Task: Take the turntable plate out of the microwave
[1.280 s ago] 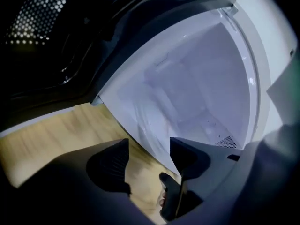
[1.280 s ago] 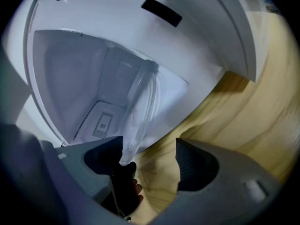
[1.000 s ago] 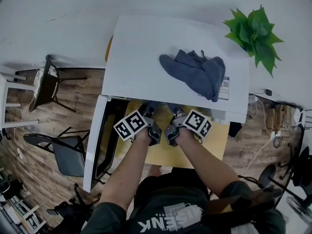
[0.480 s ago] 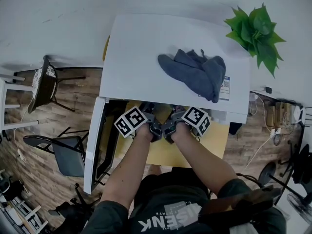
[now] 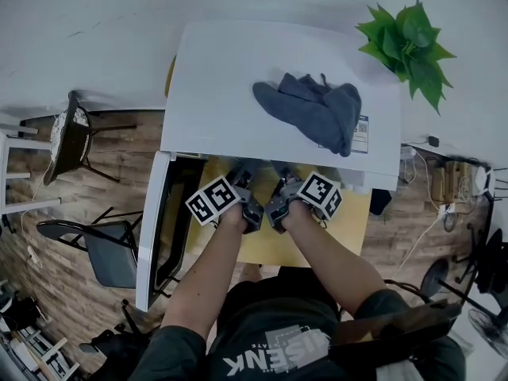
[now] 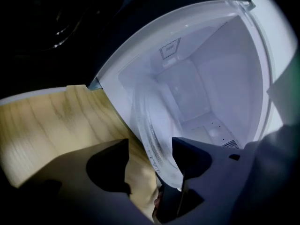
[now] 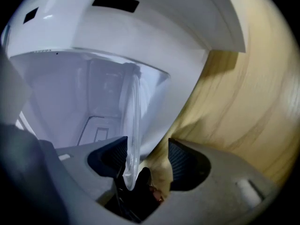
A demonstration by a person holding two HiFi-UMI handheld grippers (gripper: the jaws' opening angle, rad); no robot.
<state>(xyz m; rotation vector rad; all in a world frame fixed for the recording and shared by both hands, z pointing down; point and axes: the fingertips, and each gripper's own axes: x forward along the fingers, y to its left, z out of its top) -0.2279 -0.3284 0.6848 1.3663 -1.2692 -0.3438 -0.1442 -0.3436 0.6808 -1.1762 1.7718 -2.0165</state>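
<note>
The white microwave [image 5: 214,94] stands with its door [image 5: 155,228] swung open to the left. The clear glass turntable plate [image 6: 150,121] sits tilted at the cavity mouth, and in the head view the microwave top hides it. My left gripper [image 5: 240,175] [image 6: 150,142] has just been opening, and the plate's rim lies between its jaws, close to the right one. My right gripper [image 5: 286,177] [image 7: 147,142] has just been closing around the plate [image 7: 132,116]. The rim leans on its left jaw and a gap shows to the right one.
A grey cloth [image 5: 313,113] lies on the microwave top. The microwave rests on a wooden table [image 5: 349,228]. A green plant [image 5: 409,46] stands at the back right. Chairs [image 5: 71,137] [image 5: 111,248] stand on the floor at the left.
Both grippers stay at the microwave mouth with the hands close together. Only the head view has shifted slightly.
</note>
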